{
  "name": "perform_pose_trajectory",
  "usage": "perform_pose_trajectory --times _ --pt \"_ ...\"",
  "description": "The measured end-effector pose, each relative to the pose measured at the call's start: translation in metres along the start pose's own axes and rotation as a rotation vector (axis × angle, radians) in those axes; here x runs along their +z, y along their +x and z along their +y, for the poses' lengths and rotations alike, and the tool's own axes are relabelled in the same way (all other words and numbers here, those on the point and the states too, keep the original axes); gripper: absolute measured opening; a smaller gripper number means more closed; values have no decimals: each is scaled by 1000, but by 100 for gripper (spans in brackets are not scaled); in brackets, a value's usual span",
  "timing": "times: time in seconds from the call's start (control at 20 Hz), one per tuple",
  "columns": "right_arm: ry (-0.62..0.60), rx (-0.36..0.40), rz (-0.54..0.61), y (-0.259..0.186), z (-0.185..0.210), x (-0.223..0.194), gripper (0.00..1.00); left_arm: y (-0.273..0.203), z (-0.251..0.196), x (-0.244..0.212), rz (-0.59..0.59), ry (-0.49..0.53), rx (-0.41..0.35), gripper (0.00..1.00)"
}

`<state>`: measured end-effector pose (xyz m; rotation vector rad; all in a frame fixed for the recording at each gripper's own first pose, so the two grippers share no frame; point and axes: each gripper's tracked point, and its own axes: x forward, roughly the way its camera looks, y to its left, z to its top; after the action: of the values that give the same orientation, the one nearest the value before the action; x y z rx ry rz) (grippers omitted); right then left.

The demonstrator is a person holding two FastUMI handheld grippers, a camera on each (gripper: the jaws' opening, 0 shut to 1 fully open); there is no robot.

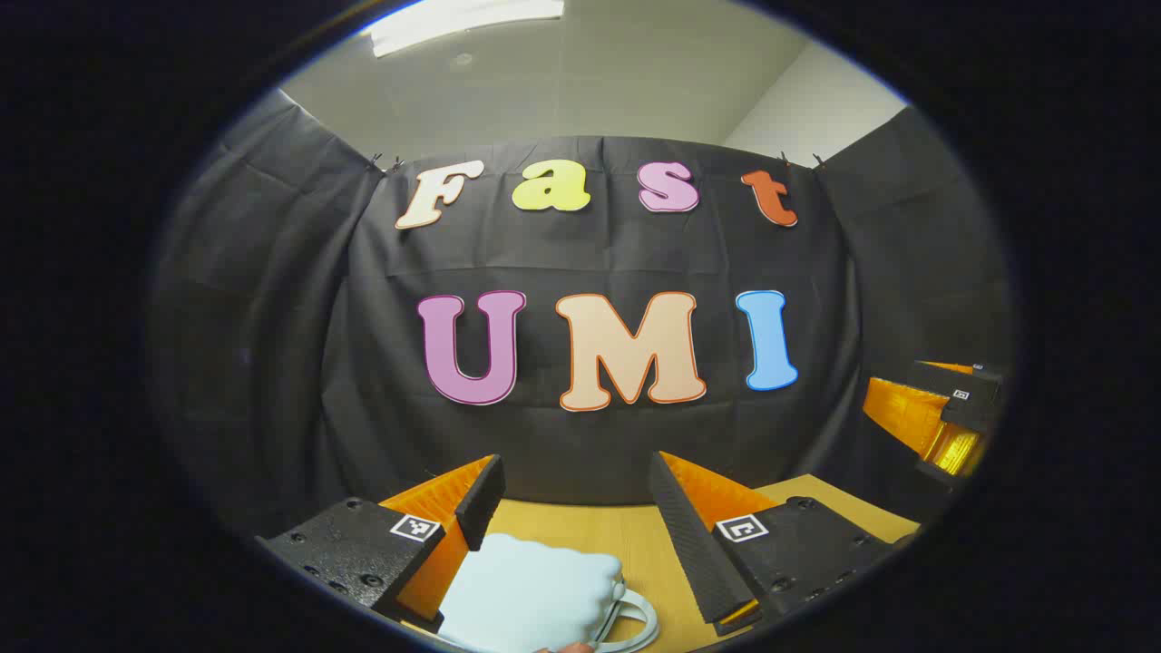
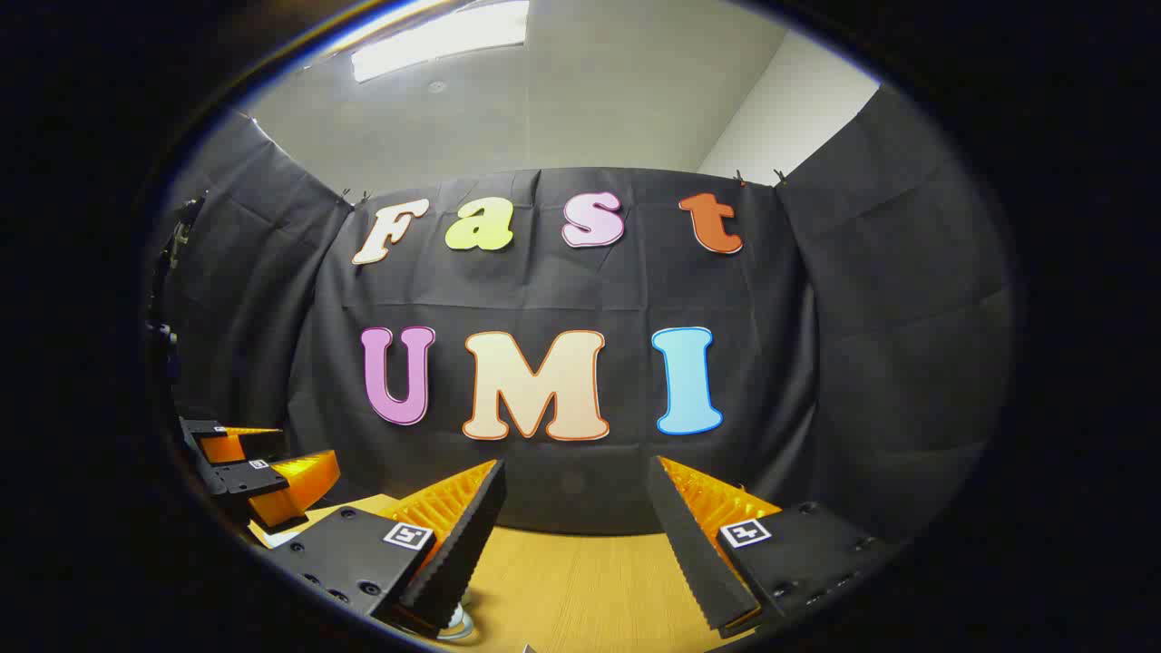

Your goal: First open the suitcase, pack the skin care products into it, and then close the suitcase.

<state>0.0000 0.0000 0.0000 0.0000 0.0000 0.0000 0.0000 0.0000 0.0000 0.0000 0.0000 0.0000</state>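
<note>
In the left gripper view, a pale blue suitcase (image 1: 535, 589) with a ribbed shell and a white handle (image 1: 635, 617) lies on the wooden table (image 1: 635, 535), low between my fingers. My left gripper (image 1: 573, 485) is open above it, not touching. The right gripper (image 1: 943, 413) shows at the far right edge. In the right gripper view, my right gripper (image 2: 573, 490) is open over bare table (image 2: 580, 580), nothing between its fingers. The left gripper (image 2: 254, 476) sits at the lower left. No skin care products are in sight.
The black booth cloth (image 1: 580, 453) closes off the back and both sides just behind the table's far edge. A small pale round object (image 2: 458, 624) peeks out under my right gripper's left finger; what it is cannot be told.
</note>
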Motion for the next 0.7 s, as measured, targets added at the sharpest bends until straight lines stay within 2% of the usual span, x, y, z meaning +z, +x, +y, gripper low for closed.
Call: perform_pose_trajectory --times 0.3,0.4,0.7 --pt "6 -13 10 -12 -9 1 98 -6 -13 -14 40 -14 -32 94" --pt "2 -23 26 -19 -15 -3 98 -8 -28 -43 109 7 -79 94" --pt "-39 -76 67 -42 -46 -6 99 -21 -66 -140 343 19 -159 95"
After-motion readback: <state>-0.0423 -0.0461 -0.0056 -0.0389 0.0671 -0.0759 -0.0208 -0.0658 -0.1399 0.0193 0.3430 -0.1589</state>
